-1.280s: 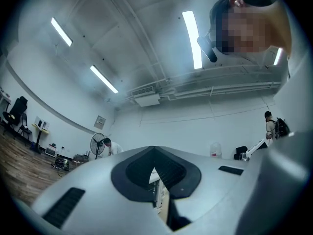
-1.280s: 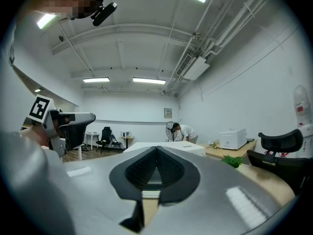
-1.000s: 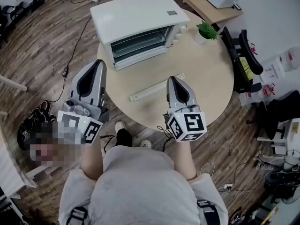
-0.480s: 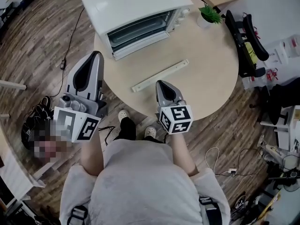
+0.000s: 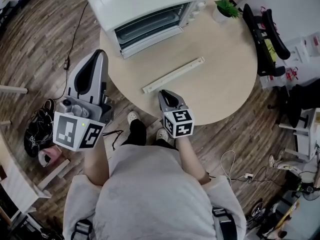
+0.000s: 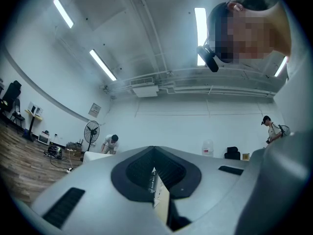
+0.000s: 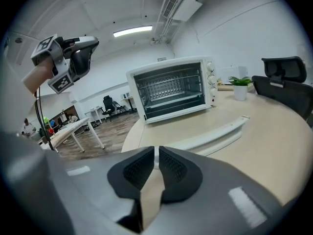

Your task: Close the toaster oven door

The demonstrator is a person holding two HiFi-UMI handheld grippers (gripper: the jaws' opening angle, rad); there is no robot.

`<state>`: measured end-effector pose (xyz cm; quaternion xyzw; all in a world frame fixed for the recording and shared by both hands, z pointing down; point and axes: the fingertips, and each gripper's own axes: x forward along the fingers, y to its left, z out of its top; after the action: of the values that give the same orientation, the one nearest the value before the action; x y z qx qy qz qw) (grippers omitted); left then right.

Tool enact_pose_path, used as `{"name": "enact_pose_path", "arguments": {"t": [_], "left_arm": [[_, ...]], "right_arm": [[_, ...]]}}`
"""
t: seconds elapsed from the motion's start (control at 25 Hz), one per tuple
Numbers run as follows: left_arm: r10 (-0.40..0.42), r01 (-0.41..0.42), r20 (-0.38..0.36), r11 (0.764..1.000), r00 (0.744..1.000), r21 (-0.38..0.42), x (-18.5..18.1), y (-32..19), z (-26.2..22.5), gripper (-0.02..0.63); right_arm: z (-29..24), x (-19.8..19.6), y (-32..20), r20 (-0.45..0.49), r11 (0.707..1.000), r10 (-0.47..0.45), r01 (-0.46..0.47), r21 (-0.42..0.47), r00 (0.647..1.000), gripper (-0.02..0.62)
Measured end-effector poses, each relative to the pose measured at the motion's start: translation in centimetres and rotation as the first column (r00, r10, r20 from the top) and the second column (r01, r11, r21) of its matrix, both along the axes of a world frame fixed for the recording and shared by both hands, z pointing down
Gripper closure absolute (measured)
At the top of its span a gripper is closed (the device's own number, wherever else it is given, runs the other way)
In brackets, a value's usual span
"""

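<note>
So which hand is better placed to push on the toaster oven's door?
Probably the right gripper: it faces the toaster oven front-on across the table. The left gripper hangs beside the table, off to the oven's side.

The right gripper (image 7: 156,153) sits at the edge of the bench (image 7: 279,146); its fingers (image 7: 139,169) have just been opening to a narrow slit with nothing between them. Ahead lie a long white strip (image 7: 215,133) and, beyond it, the white toaster oven (image 7: 171,89). The left gripper (image 7: 90,53) is held high at upper left.

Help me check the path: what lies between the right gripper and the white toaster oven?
A long white bar lying on the round beige table; head and right gripper views show it.
</note>
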<state>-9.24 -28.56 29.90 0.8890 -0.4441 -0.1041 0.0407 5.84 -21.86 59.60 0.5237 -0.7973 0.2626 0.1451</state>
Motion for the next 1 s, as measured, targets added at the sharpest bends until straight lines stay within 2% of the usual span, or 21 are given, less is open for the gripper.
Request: {"name": "enact_pose_path", "arguments": {"t": [0.44,0.8,1.0], "left_arm": [[-0.016,0.016,0.015,1.0,1.0,-0.007,-1.8,-0.4,0.3,0.598],[-0.042,0.043,0.028,0.999,0.999,-0.013,-3.6,-0.7,0.7,0.598],[-0.063,0.064,0.03,0.998,0.998,-0.014,-4.8,-0.8,0.8,0.598]], "right_arm": [[5.0,-2.2,0.1,-0.055,0.996,-0.04,0.035,-0.083,0.998,0.49],[6.2,-3.4,-1.0,-0.102,0.996,-0.049,0.041,-0.079,0.994,0.476],[6.5,-3.7,-1.7,-0.14,0.997,-0.045,0.035,-0.074,0.989,0.488]]}}
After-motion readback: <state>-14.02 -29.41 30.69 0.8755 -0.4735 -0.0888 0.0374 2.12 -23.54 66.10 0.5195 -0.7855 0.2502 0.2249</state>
